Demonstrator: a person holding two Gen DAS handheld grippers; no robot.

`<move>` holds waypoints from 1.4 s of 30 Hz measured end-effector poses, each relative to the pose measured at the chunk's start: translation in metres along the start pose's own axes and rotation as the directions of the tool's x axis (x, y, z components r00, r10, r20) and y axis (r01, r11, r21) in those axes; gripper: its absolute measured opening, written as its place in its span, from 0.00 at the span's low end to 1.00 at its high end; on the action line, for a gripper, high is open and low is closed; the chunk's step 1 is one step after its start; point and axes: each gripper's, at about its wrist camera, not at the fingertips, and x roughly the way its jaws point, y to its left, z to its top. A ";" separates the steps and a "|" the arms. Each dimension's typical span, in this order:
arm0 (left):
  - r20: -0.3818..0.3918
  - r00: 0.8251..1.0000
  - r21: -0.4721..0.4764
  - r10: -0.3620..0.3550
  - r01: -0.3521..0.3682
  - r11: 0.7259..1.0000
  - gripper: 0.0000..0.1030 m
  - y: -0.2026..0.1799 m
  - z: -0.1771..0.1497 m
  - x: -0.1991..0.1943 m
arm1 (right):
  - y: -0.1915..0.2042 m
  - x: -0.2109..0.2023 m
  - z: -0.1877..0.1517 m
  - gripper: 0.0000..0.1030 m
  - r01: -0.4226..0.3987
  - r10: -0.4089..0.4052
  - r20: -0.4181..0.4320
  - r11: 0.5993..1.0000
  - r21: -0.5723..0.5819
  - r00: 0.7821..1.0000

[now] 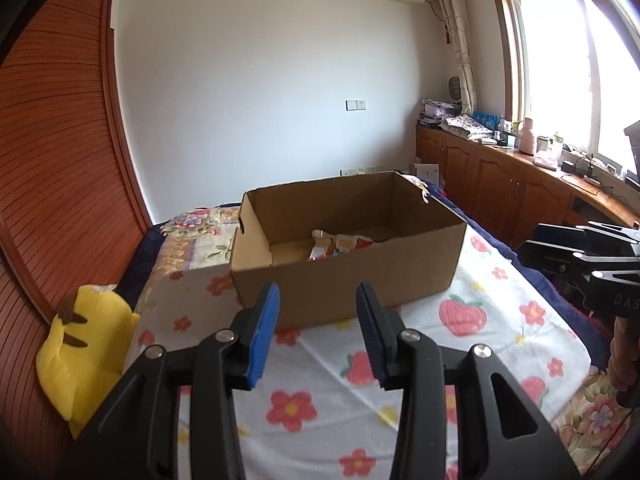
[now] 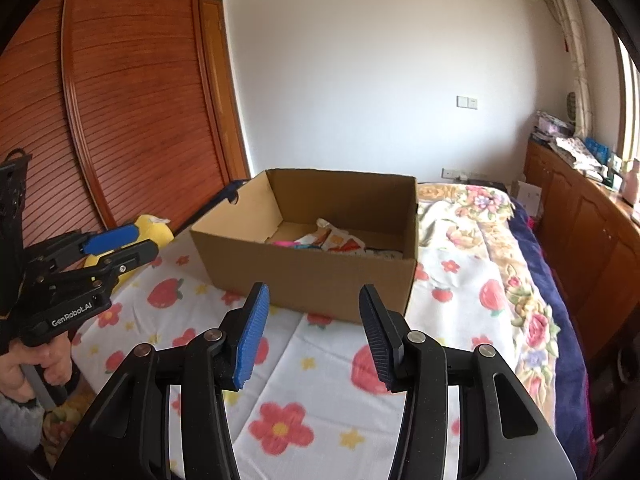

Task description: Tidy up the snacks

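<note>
A bed (image 1: 472, 344) covered by a white sheet printed with strawberries and flowers fills the lower field of both wrist views; a second floral quilt (image 2: 472, 216) is seen at its far end. Louvred wooden wardrobe doors (image 2: 152, 120) are noted along one side, and a low wooden cabinet (image 1: 500, 176) with cluttered top runs under the window on the other.

One open cardboard box (image 1: 348, 276) is set on the sheet, upright, flaps absent from the top, with a hand-hole cut in the end wall. It is the only container observed. Inside it, snack packets (image 2: 332, 240) are seen lying on the floor of the box toward its near long wall: white and orange-red wrappers, with something pink beside them. Print on the wrappers cannot be read. The far part of the box floor is seen bare.

A yellow plush toy (image 1: 84, 344) is recorded at the bed edge next to the wardrobe, apart from the box.

The left gripper (image 1: 318, 332) is held above the sheet just short of the box, jaws parted at a moderate gap, nothing between the pads. The right gripper (image 2: 310, 336) is held likewise, jaws moderately apart and empty. Each is gripped by a hand (image 2: 52, 364) at its handle.
</note>
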 end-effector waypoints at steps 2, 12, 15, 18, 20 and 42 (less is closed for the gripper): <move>0.008 1.000 -0.002 0.011 -0.011 1.000 0.40 -0.003 -0.009 -0.012 | 0.004 -0.010 -0.008 0.48 0.012 -0.012 0.005 1.000 0.008 1.000; 0.036 0.998 -0.012 0.048 -0.048 0.999 0.47 -0.025 -0.056 -0.062 | 0.021 -0.046 -0.053 0.56 0.061 -0.062 0.029 0.998 0.027 0.998; 0.042 0.997 -0.022 0.060 -0.059 0.998 0.48 -0.028 -0.066 -0.073 | 0.025 -0.054 -0.064 0.61 0.076 -0.077 0.037 0.997 0.030 0.996; 0.040 0.996 -0.039 0.081 -0.079 0.996 0.51 -0.029 -0.074 -0.081 | 0.030 -0.064 -0.073 0.66 0.100 -0.102 0.053 0.995 0.030 0.993; 0.041 0.995 -0.057 0.089 -0.087 0.995 0.55 -0.029 -0.078 -0.086 | 0.032 -0.070 -0.078 0.73 0.115 -0.117 0.065 0.993 0.034 0.991; 0.118 0.976 -0.114 0.180 -0.167 0.979 1.00 -0.025 -0.090 -0.116 | 0.039 -0.085 -0.102 0.95 0.182 -0.186 0.087 0.982 0.052 0.979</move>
